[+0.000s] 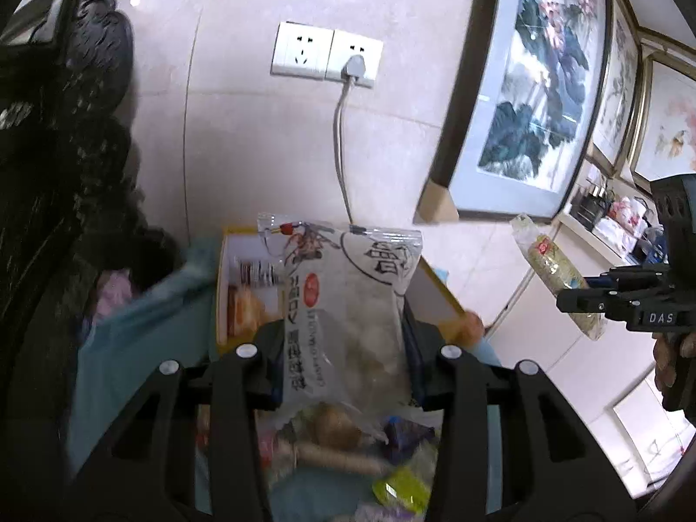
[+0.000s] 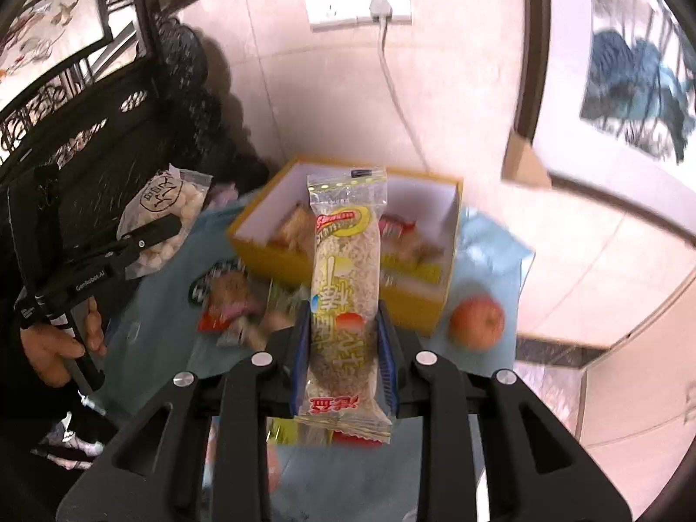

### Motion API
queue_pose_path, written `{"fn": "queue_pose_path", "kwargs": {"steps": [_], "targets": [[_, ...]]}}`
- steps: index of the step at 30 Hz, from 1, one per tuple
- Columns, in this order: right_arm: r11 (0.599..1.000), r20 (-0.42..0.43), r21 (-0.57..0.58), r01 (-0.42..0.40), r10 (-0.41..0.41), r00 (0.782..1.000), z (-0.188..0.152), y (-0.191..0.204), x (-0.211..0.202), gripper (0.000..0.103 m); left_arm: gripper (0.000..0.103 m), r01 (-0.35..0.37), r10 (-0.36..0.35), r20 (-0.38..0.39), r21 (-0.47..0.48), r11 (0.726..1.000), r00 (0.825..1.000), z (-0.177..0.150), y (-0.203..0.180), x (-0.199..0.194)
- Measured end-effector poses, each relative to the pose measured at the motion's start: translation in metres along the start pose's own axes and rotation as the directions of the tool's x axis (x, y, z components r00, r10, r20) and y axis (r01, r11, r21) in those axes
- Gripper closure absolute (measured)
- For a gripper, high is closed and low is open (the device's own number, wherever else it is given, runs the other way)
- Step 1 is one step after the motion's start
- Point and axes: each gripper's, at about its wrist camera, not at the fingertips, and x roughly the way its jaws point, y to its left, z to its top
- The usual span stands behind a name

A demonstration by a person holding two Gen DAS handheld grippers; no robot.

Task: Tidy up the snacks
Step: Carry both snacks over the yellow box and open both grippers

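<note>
Presently we find the right gripper (image 2: 343, 339) clamped on the rice cracker bar (image 2: 346, 287), whose long axis runs toward twelve o'clock, straight at the yellow box (image 2: 348, 287) just beyond the jaws. The left gripper (image 1: 343, 361) is likewise clamped on the puffed snack bag (image 1: 348, 304), also upright, box (image 1: 226, 287) behind it. We judge the right hand nearer the box opening.
</note>
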Motion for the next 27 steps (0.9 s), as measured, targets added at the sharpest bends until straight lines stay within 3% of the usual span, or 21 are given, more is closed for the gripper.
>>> {"fn": "queue_pose_path", "kwargs": {"steps": [6, 7, 8, 9, 11, 14, 19, 23, 27], "targets": [[0.999, 0.055, -0.019, 0.029, -0.028, 0.998, 0.064, -0.001, 0.024, 0.074, 0.057, -0.050, 0.050, 0.003, 0.035, 0.998, 0.999, 0.057, 0.001, 0.049], [0.999, 0.066, -0.019, 0.035, -0.034, 0.997, 0.076, -0.004, 0.031, 0.070, 0.048, -0.067, 0.067, 0.002, 0.040, 0.997, 0.998, 0.066, 0.002, 0.058], [0.998, 0.053, -0.025, 0.063, -0.062, 0.997, 0.090, -0.007, 0.046, 0.060, 0.010, -0.085, 0.085, -0.010, 0.041, 0.996, 0.996, 0.073, 0.004, 0.069], [0.995, 0.035, -0.017, 0.099, -0.098, 0.995, 0.095, -0.011, 0.056, 0.043, 0.002, -0.125, 0.126, -0.024, 0.035, 0.992, 0.992, 0.078, 0.009, 0.082], [0.993, 0.009, 0.010, 0.117, -0.117, 0.993, 0.099, -0.020, 0.071, 0.042, 0.002, -0.150, 0.151, -0.058, 0.006, 0.989, 0.987, 0.078, 0.018, 0.095], [0.997, -0.008, 0.034, 0.073, -0.073, 0.997, 0.077, -0.027, 0.079, 0.042, 0.002, -0.139, 0.135, -0.096, -0.040, 0.989, 0.986, 0.056, 0.032, 0.096], [0.998, -0.138, 0.052, 0.047, -0.039, 0.990, 0.003, -0.027, 0.101, 0.042, 0.002, -0.143, 0.139, -0.169, -0.013, 0.990, 0.976, -0.009, 0.031, 0.088], [0.996, -0.271, 0.068, 0.053, -0.033, 0.962, -0.073, -0.018, 0.118, 0.042, 0.002, -0.096, 0.091, -0.262, -0.005, 0.995, 0.961, -0.077, 0.016, 0.076], [0.990, -0.374, 0.109, 0.089, -0.042, 0.926, -0.129, -0.017, 0.132, 0.042, 0.002, -0.026, 0.045, -0.371, 0.058, 0.998, 0.927, -0.145, -0.007, 0.066]]}}
